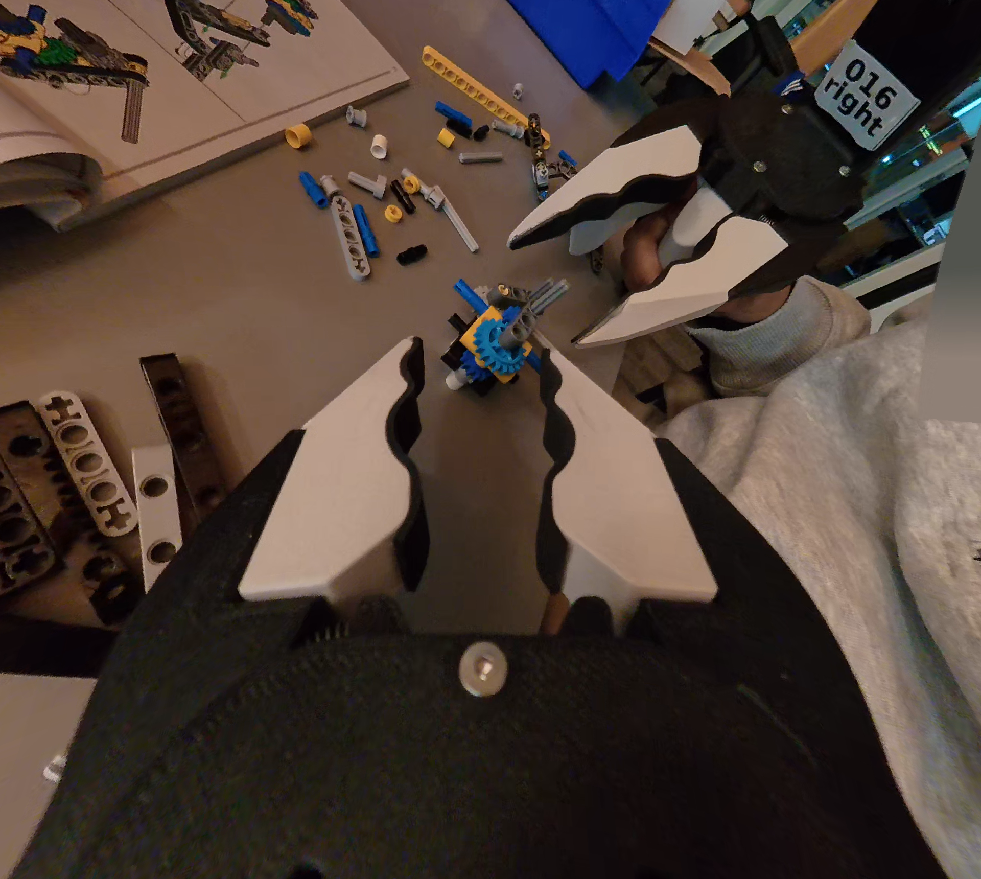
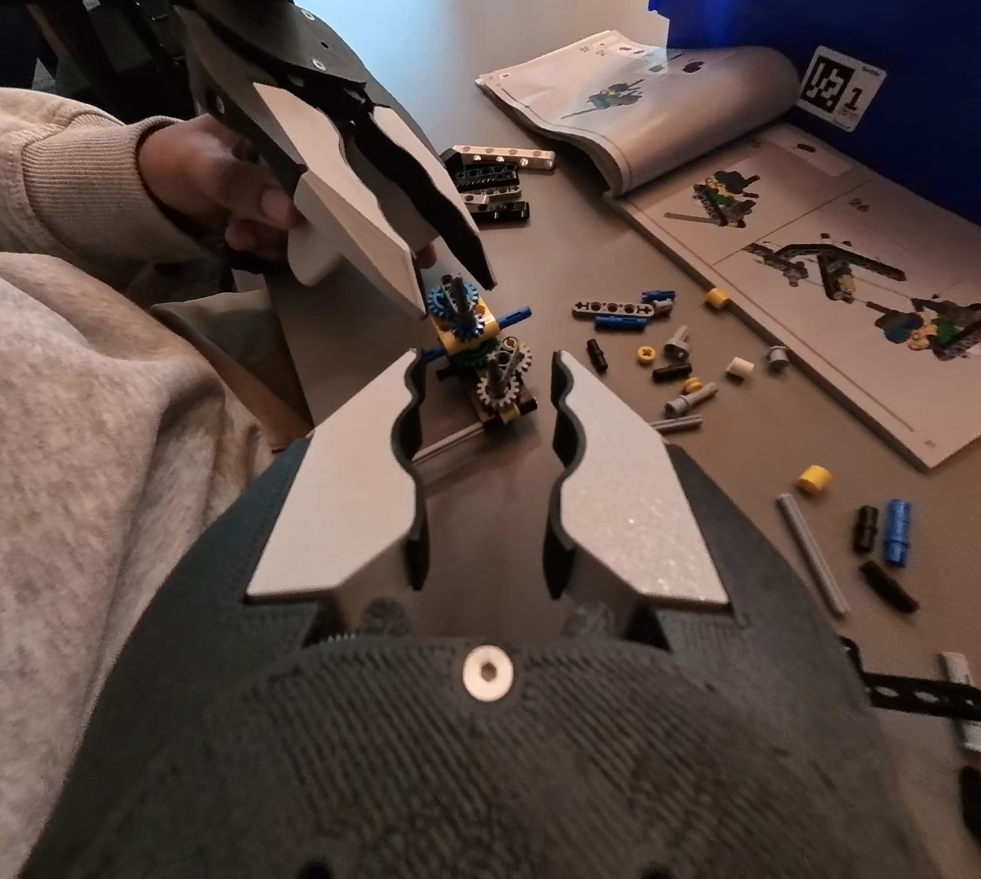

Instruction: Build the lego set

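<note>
Both tools, left (image 1: 480, 354) and right (image 2: 484, 365), hung spread and empty around the small yellow-and-blue geared lego assembly (image 1: 491, 341) at frame centre; seemingly mid-build, gripping it came next.

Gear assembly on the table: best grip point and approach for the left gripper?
Judging by shape, grip the gear assembly across its yellow frame, low on the flat sides, with the left gripper open and coming from above. Axles and gears stick out at top and ends, so those would likely slip or turn.
</note>
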`<state>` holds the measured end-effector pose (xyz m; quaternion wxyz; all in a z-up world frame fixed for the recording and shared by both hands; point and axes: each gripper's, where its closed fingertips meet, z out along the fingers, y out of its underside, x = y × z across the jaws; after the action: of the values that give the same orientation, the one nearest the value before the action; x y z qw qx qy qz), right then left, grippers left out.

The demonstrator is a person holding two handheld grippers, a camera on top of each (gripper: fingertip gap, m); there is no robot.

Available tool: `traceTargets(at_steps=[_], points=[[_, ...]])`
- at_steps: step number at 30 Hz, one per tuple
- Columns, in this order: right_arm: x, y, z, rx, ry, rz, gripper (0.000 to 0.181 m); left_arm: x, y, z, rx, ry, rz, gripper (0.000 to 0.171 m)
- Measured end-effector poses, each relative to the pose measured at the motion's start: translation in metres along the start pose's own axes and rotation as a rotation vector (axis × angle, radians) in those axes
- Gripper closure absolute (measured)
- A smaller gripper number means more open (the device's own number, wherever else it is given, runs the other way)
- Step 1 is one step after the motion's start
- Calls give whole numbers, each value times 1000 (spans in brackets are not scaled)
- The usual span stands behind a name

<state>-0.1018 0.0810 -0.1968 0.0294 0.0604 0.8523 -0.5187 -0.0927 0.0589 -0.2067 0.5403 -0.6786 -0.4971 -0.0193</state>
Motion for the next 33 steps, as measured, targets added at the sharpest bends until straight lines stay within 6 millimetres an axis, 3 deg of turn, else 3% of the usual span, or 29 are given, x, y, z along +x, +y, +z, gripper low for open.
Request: traceTargets(at_steps=[5,9,20,33], points=[[1,1,0,-8,5,0,138,0,0,0,0,-1,-4,129],[11,15,2,-95,79,-39,146,-1,0,0,-3,-4,-7,129],[3,21,7,-136,61,-70,164,-1,3,3,-21,-4,-9,129],[3,20,8,-136,62,-81,165,0,5,5,-40,-15,4,131]])
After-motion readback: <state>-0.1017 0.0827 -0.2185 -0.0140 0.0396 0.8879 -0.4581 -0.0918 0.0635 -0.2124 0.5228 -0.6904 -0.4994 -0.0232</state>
